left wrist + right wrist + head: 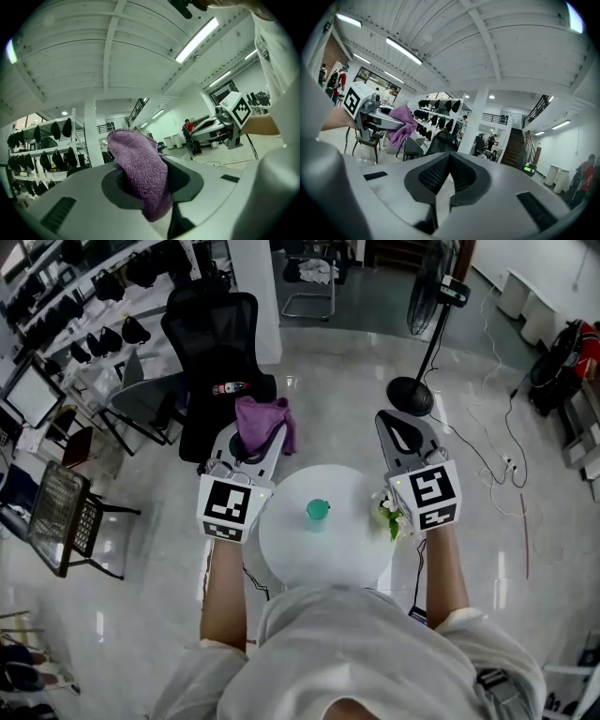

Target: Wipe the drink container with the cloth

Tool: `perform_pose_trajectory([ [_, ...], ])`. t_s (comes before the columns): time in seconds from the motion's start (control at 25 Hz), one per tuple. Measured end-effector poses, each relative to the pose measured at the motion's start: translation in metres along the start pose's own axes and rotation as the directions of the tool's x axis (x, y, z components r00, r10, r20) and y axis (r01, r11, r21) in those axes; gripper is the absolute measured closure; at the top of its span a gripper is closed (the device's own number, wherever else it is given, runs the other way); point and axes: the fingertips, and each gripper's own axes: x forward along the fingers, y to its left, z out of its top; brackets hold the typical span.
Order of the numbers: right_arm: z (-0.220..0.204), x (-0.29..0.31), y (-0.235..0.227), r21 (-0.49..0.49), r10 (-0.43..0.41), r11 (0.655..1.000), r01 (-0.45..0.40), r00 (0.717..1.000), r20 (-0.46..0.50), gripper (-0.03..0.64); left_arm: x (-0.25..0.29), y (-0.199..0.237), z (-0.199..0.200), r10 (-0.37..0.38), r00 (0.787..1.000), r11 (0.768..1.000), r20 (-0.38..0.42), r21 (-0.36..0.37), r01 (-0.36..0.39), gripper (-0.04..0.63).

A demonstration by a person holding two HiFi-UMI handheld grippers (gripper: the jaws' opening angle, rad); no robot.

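Observation:
A small teal drink container (318,512) stands near the middle of the round white table (291,554). My left gripper (251,442) is raised at the table's left, pointing up and away, shut on a purple cloth (263,421) that bunches out of its jaws; the cloth (140,171) fills the left gripper view. My right gripper (405,431) is held up at the table's right, shut with nothing between its pads (445,176). In the right gripper view the left gripper (377,117) and its cloth (403,125) show at the left. Both grippers are well above and apart from the container.
A small white and green flower bunch (389,514) sits at the table's right edge under my right gripper. A black office chair (217,352) stands behind the table, a standing fan (427,334) at the back right, a brown chair (64,517) at the left.

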Motion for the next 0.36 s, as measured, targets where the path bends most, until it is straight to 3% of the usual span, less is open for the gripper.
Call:
perform_pose_trajectory([
  [0.36,-0.011,-0.001,0.004,0.018,0.002,1.000,-0.002,0.999,-0.033,0.604,-0.001,-0.006,-0.003,-0.016,1.000,1.000,-0.003,-0.002,0.016,0.473],
])
